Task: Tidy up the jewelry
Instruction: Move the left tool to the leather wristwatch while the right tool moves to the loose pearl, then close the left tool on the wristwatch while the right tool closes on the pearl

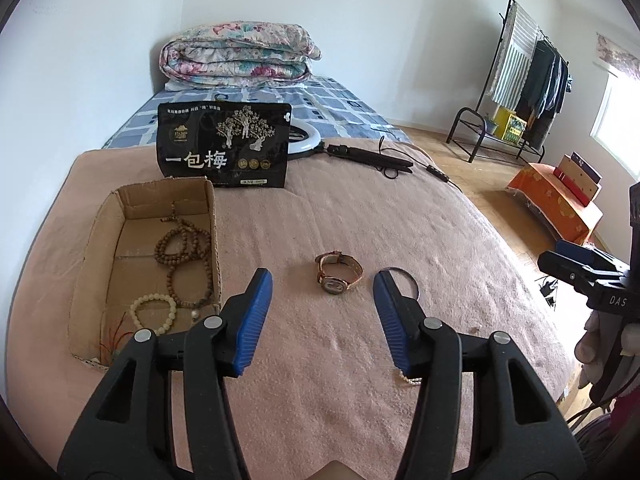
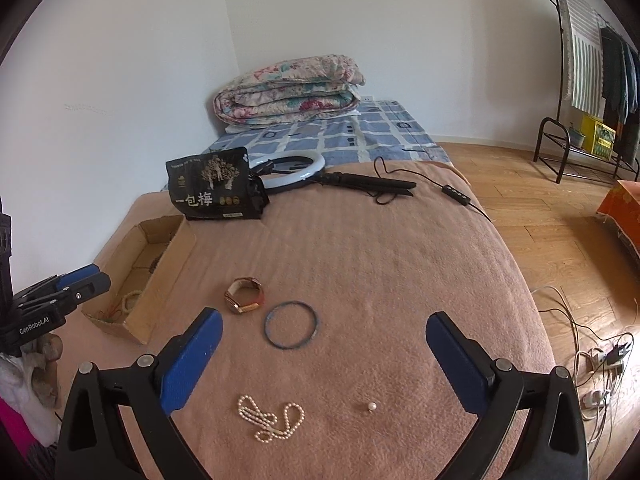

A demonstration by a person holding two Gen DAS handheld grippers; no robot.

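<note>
Both my tongs hung over the pink blanket (image 2: 380, 240), empty. My left tongs (image 1: 322, 292) stood partly apart, nothing between the pads. Just past its tips lay the watch (image 1: 338, 276), between the two pads in line of sight but not touched. The bangle (image 1: 404, 280) sat behind its right pad, partly hidden. To its left, the box (image 1: 100, 240) held wooden beads (image 1: 184, 252) and a pale bracelet (image 1: 154, 314).

My right tongs (image 2: 324, 332) gaped wide, holding nothing. Ahead between its pads lay the bangle (image 2: 291, 325), flat; the watch (image 2: 245, 295) just beyond its left pad. Under the tongs, nearer me, the pearl strand (image 2: 270, 416) lay bunched, and a single pearl (image 2: 371, 406) well apart to its right. Black bag (image 2: 216, 188) and ring light (image 2: 292, 168) far ahead.
</note>
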